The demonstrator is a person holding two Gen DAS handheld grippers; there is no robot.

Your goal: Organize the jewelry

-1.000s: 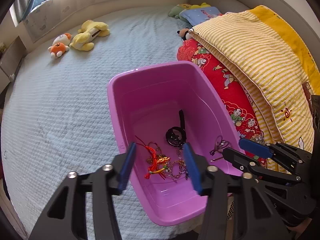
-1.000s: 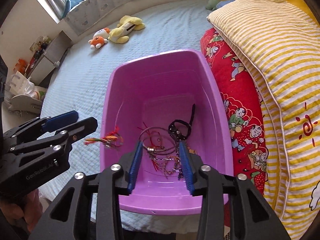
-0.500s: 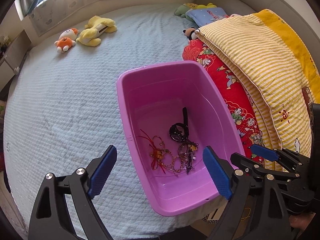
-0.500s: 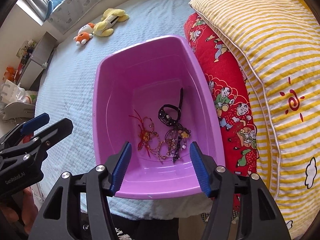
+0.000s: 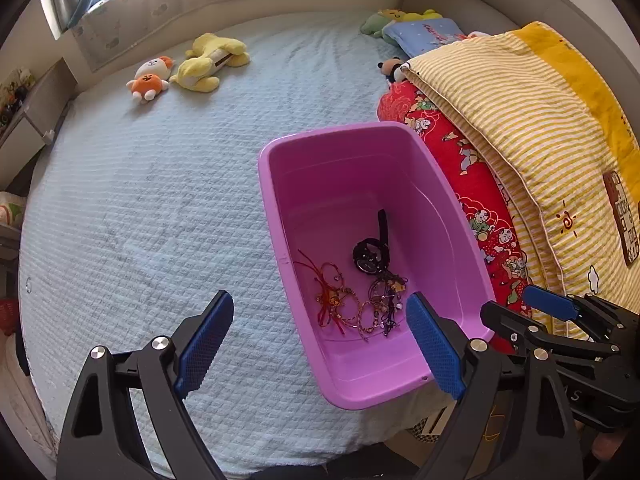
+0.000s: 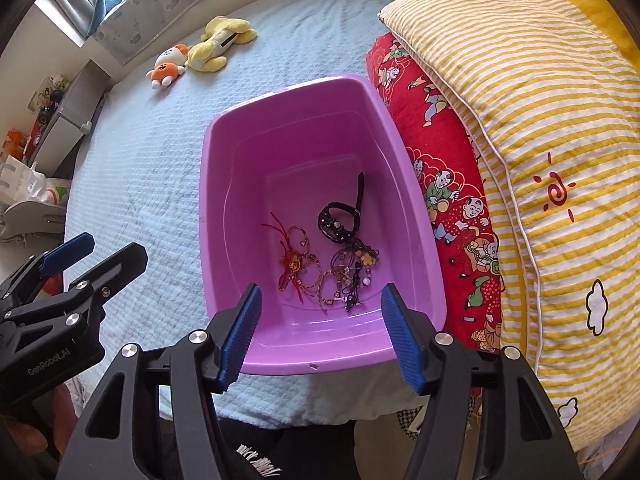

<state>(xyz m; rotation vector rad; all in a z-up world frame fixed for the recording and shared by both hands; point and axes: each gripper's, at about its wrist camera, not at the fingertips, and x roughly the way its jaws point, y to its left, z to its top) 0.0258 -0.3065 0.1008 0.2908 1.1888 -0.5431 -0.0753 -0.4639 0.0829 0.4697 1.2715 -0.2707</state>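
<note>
the left gripper (image 5: 320, 336) is spread wide and empty above the bed (image 5: 160, 200); the right gripper (image 6: 320, 332) is also parted, nothing between its pads; the jewelry (image 6: 328, 264) lies tangled on the floor of the bin (image 6: 224, 168), beside a watch (image 6: 340, 220).

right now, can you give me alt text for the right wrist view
A purple plastic tub sits on a pale blue quilted bed, holding a small tangle of bracelets and a black watch. The open, empty right gripper hangs above its near end, the left gripper is at far left, and folded quilts lie along the right.
</note>
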